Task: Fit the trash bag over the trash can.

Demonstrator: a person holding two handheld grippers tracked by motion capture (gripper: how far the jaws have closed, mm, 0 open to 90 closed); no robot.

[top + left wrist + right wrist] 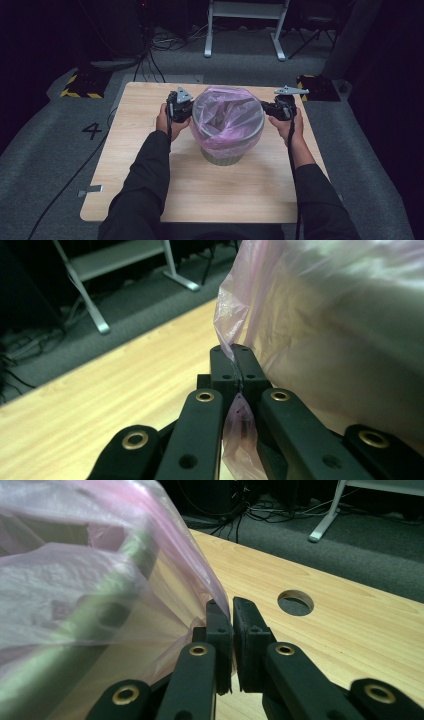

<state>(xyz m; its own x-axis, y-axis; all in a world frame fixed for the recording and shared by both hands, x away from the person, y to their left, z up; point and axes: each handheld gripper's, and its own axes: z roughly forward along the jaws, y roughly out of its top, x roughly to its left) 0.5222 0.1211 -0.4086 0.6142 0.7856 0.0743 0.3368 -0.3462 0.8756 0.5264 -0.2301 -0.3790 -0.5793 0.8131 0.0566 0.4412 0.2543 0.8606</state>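
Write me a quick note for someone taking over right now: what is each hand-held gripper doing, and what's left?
Left hand-held gripper: shut on the bag, at the bin's left side.
Right hand-held gripper: jaws nearly shut, pinching the bag's edge on the right side.
Bin stands mid-table.
Done: bag sits in the bin, its mouth spread over the rim.
Left: probably pull the edge down all round, then let go.

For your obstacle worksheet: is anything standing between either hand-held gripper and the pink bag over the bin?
Nothing visible. The left hand-held gripper is shut on the pink bag, and the right hand-held gripper pinches its film at the opposite side of the bin.
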